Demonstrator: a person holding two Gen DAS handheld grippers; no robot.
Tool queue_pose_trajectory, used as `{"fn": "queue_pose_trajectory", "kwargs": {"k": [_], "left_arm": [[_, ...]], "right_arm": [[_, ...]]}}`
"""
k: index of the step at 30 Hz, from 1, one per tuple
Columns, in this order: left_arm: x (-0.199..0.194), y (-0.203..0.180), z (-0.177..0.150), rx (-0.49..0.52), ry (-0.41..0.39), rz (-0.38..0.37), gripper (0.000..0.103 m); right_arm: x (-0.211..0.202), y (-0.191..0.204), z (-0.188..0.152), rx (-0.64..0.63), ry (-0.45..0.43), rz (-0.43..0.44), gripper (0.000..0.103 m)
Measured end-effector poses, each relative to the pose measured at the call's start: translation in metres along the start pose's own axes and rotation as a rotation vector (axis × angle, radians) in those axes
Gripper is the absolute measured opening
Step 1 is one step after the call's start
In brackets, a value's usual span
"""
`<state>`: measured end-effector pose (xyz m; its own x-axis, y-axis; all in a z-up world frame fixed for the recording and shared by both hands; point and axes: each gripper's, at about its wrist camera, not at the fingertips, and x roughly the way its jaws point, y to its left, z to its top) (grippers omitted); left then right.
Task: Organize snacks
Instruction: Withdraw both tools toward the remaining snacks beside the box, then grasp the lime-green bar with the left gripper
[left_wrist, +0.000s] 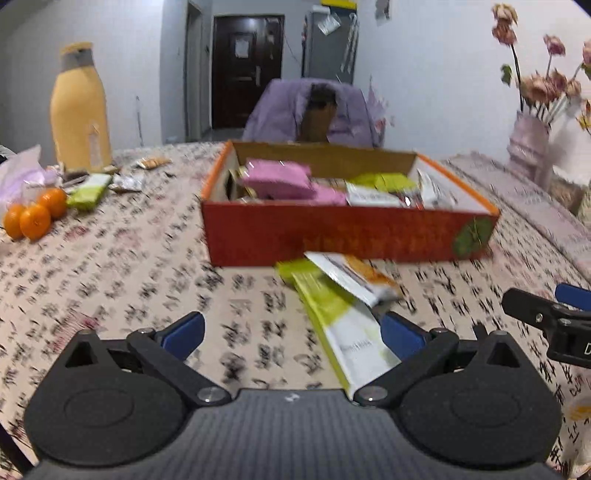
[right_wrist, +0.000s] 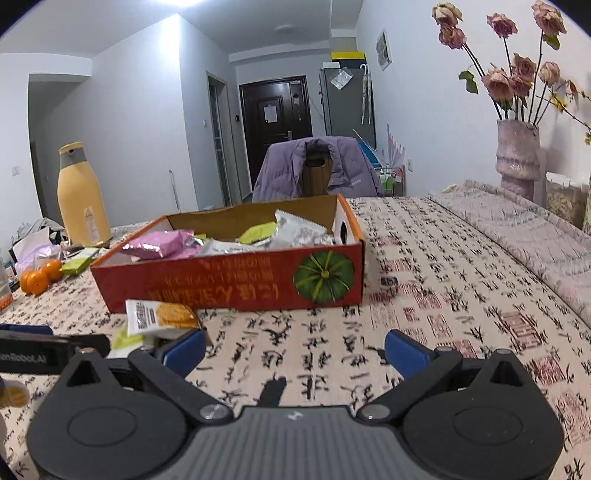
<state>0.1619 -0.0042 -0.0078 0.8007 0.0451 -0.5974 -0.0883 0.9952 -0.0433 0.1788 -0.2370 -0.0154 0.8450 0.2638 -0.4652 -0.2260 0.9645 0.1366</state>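
A red cardboard box (left_wrist: 332, 232) (right_wrist: 236, 284) sits mid-table, holding pink, green and silver snack packets (left_wrist: 280, 181) (right_wrist: 162, 242). In front of it lie a green-and-white packet (left_wrist: 343, 325) and a white-and-orange cracker packet (left_wrist: 354, 277) (right_wrist: 162, 315), overlapping. My left gripper (left_wrist: 291, 332) is open and empty just short of them; the green packet lies by its right finger. My right gripper (right_wrist: 295, 349) is open and empty over bare tablecloth, right of the packets. Another green packet (left_wrist: 90, 190) (right_wrist: 77, 264) lies far left.
Three oranges (left_wrist: 31, 218) (right_wrist: 37, 280), a yellow bottle (left_wrist: 79, 110) (right_wrist: 81, 195) and small wrappers (left_wrist: 155, 162) stand at the far left. A vase of dried roses (right_wrist: 517, 155) (left_wrist: 530, 144) stands at the far right. A chair with a purple jacket (right_wrist: 317, 166) is behind the table.
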Motion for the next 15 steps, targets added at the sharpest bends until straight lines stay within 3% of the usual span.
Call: {"fn": "queue_pose_trajectory", "kwargs": {"k": [5,11,15], "left_arm": [[0.016,-0.020,-0.003,0.015,0.049,0.013,0.103],[0.026,-0.036,-0.001,0.026,0.050,0.061,0.103],[0.032,-0.040,-0.001,0.030,0.066,0.071,0.091]], "right_arm": [[-0.006,-0.004,-0.007,0.006,0.006,-0.009,0.103],[-0.007,-0.013,-0.011,0.024,0.018,-0.019,0.103],[-0.006,-0.013,-0.012,0.026,0.023,-0.013,0.103]]}}
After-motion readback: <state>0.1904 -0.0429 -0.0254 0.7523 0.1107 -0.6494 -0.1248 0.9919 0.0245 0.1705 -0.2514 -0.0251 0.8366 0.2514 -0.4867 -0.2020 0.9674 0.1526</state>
